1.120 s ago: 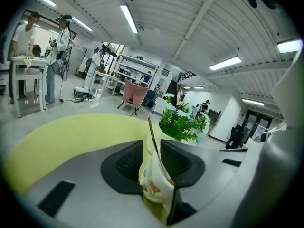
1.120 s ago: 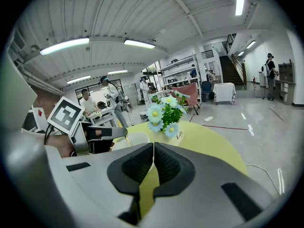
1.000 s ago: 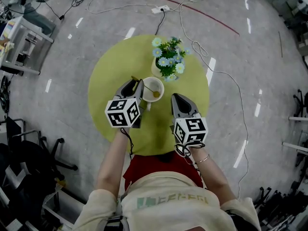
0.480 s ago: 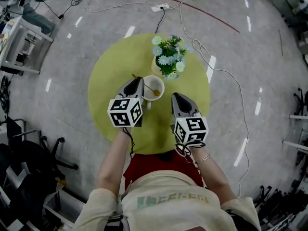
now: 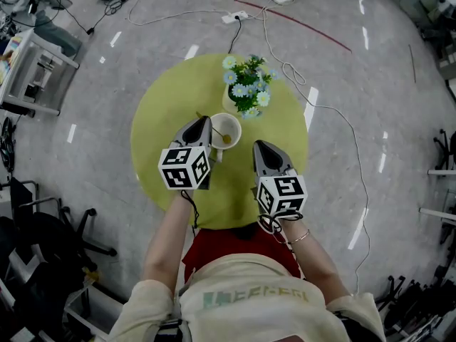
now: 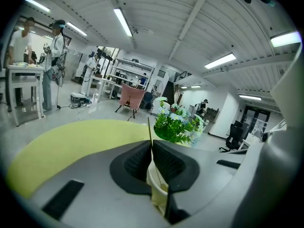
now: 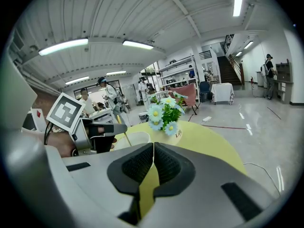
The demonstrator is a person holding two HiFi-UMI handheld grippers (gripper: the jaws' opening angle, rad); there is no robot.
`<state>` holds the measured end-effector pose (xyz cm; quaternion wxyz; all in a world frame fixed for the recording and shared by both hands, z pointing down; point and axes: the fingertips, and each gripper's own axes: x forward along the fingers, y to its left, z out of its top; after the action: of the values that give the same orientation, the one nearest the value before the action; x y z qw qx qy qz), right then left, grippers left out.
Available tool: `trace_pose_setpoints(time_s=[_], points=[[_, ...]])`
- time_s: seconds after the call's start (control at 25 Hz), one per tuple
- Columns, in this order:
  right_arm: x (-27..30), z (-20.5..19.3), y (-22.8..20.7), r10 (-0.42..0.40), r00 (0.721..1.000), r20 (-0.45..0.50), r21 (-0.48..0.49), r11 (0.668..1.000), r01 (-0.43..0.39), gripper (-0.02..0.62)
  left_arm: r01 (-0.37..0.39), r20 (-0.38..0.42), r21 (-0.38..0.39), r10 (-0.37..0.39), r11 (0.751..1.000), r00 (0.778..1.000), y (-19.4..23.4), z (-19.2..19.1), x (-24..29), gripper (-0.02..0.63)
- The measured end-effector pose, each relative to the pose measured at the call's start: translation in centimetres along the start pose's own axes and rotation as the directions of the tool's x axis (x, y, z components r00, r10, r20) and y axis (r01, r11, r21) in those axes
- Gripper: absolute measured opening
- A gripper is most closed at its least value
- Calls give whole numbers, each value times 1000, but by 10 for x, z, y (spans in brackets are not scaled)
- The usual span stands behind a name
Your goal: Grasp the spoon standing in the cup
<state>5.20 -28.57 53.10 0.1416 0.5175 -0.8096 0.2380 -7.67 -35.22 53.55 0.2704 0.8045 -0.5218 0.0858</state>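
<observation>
The spoon [image 6: 150,129], standing in the cup [image 5: 238,124] on the yellow table [image 5: 171,98] (beside the flowers [image 5: 248,84]), is pinched by the left gripper [image 6: 151,148], whose jaws have just been closing. The grasp seems made, so a steady lift is called for. The right gripper [image 7: 153,148] is kept closed and empty.

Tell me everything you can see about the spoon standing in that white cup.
The spoon is slim and golden, metal by its look. Its bowl sits down inside the white cup on the round yellow-green table, and its thin straight handle leans out over the rim toward the person's left. The left gripper, whose jaws have just been closing, pinches that handle between its ribbed pads, with the tip poking out above them.
</observation>
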Motion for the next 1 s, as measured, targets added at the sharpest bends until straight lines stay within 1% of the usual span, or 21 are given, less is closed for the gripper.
trace_pose_setpoints(time_s=[0.28, 0.56, 1.0], points=[[-9, 0, 1, -7, 1000, 10, 0, 1000, 7, 37, 19, 17, 12, -19, 1000, 1000, -8, 4, -5, 26], [-18, 0, 0, -8, 1000, 22, 3, 1000, 8, 37, 30, 30, 45, -31, 999, 999, -18, 8, -10, 25], [-28, 4, 5, 12, 999, 41, -6, 1000, -12, 37, 12, 54, 81, -16, 997, 998, -32, 19, -24, 25]])
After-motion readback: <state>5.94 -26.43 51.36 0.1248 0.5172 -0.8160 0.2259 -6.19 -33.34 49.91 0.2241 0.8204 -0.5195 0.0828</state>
